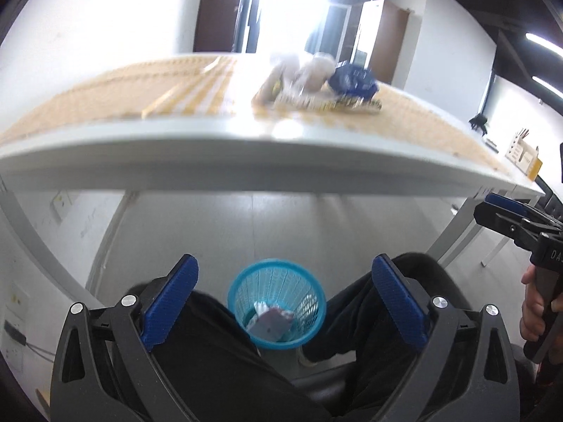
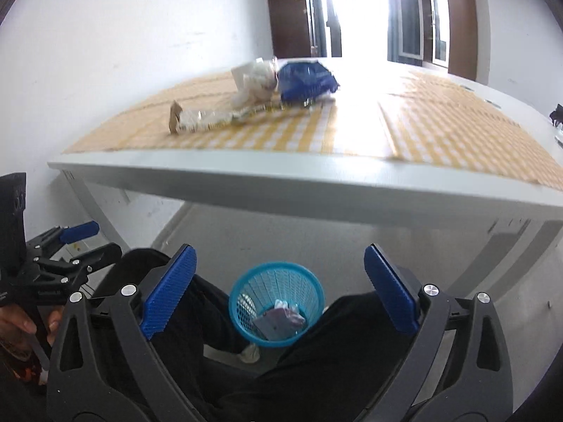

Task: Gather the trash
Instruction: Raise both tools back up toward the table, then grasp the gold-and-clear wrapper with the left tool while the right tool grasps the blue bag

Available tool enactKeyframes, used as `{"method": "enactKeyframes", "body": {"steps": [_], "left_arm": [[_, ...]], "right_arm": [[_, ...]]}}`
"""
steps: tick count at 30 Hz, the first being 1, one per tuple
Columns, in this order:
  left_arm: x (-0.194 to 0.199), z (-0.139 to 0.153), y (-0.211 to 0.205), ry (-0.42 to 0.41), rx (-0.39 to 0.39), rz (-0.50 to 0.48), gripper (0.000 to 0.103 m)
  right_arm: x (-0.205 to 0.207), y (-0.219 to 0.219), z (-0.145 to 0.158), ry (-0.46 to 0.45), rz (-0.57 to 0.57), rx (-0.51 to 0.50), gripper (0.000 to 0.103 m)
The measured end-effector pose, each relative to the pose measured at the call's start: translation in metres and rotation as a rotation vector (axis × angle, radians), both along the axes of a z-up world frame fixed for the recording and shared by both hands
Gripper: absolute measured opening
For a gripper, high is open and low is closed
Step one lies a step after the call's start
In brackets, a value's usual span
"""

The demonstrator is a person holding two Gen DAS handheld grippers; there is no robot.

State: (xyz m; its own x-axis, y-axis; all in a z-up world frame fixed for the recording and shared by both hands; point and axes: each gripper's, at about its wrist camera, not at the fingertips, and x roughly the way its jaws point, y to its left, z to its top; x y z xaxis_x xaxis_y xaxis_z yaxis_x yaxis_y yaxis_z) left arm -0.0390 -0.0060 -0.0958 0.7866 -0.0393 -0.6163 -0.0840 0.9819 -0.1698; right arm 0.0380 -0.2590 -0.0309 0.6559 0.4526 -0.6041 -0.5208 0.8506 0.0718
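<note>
Both grippers, left (image 1: pixel 285 307) and right (image 2: pixel 279 290), stand wide and empty above the bin (image 2: pixel 276 304). Reach past the desk's (image 2: pixel 281 190) near edge; take one wrapper (image 2: pixel 200 119), apparently clear plastic, per grip

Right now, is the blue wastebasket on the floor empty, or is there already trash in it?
Not empty. The blue wastebasket stands upright between the person's legs, with a few crumpled wrappers at its bottom, well below the rim.
</note>
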Motion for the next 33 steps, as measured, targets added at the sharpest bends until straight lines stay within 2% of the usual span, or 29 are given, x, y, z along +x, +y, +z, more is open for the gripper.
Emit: {"method": "enactKeyframes", "body": {"steps": [5,13,18,29,33], "left_arm": [[-0.007,0.025,-0.005,-0.119,0.064,0.056,0.097],[0.020,0.059,0.010,-0.155,0.057,0.052,0.097],[0.051,0.069,0.016,-0.112,0.060,0.014,0.097],[0.098,0.076,0.026,-0.073,0.041,-0.040,0.097],[0.119,0.071,0.032,-0.029,0.001,-0.044,0.097]], "right_arm": [[0.008,0.004,0.029,-0.048,-0.004,0.037,0.094],[0.046,0.006,0.065,-0.089,-0.041,0.053,0.094],[0.075,0.013,0.077,-0.077,-0.056,0.043,0.094],[0.134,0.045,0.085,-0.062,-0.057,-0.007,0.094],[0.157,0.059,0.083,-0.051,-0.049,-0.051,0.094]]}}
